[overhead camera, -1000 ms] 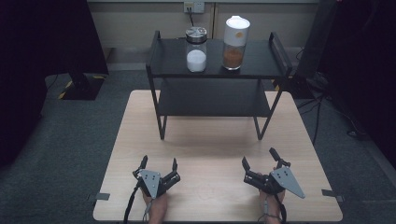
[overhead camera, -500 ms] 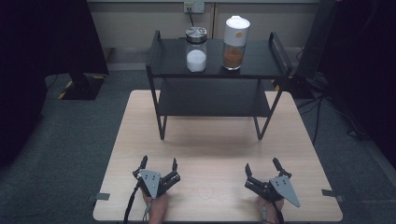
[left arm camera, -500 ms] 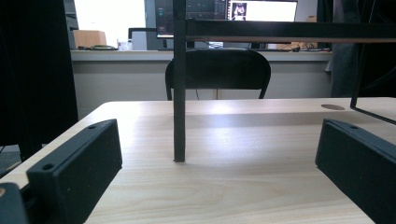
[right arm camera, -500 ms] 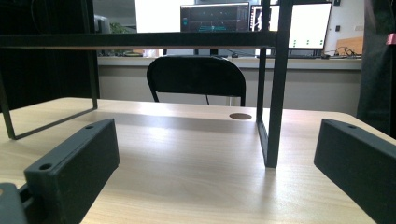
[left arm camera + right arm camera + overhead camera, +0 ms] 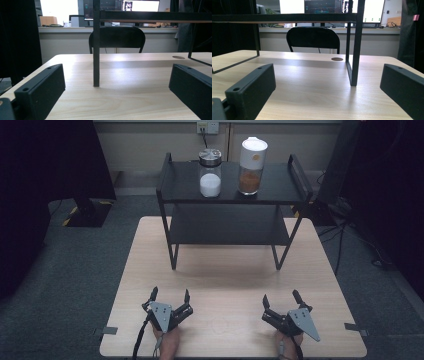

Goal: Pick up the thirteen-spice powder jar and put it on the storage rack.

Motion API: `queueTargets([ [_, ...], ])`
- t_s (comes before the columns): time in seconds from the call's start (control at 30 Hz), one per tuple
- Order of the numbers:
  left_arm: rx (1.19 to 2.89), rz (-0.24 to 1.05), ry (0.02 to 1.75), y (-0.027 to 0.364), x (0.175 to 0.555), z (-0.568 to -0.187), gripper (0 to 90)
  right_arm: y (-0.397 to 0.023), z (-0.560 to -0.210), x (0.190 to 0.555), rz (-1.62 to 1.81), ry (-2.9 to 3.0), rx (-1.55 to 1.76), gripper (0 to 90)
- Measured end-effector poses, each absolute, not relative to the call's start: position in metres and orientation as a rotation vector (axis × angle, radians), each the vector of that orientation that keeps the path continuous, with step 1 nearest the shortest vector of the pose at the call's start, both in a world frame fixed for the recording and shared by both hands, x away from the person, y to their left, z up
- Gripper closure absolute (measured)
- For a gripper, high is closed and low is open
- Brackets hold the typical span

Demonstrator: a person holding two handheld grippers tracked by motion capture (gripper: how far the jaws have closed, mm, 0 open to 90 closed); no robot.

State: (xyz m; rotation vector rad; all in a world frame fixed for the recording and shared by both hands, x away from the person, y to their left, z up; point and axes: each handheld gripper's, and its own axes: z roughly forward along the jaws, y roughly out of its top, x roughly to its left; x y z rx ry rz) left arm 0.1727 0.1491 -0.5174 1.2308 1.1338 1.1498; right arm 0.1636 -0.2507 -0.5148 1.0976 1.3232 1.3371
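A black two-level rack stands at the far half of the wooden table. On its top shelf sit a glass jar of white powder with a metal lid and a taller white-lidded jar of orange-brown powder. My left gripper rests near the table's front edge, left of centre, open and holding nothing. My right gripper rests near the front edge at the right, also open and holding nothing. The left gripper view looks between the wide-apart jaws at the rack's front left leg. The right gripper view looks at its front right leg.
The rack's lower shelf is bare. A black chair and a counter with monitors stand beyond the table's far edge. A round hole marks the tabletop behind the rack. Cables lie on the floor at the right.
My right gripper has shifted slightly toward the table's front edge and turned a little. The left gripper and the jars have stayed put.
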Motion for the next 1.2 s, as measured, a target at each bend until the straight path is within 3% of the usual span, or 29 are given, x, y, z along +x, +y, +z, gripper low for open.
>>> queueTargets([
  [1.2, 1.24, 1.132, 1.118, 0.1531, 0.1733, -0.5173, 0.0, -0.2553, -0.515, 0.1646, 1.357, 1.341, 1.083, 0.0],
])
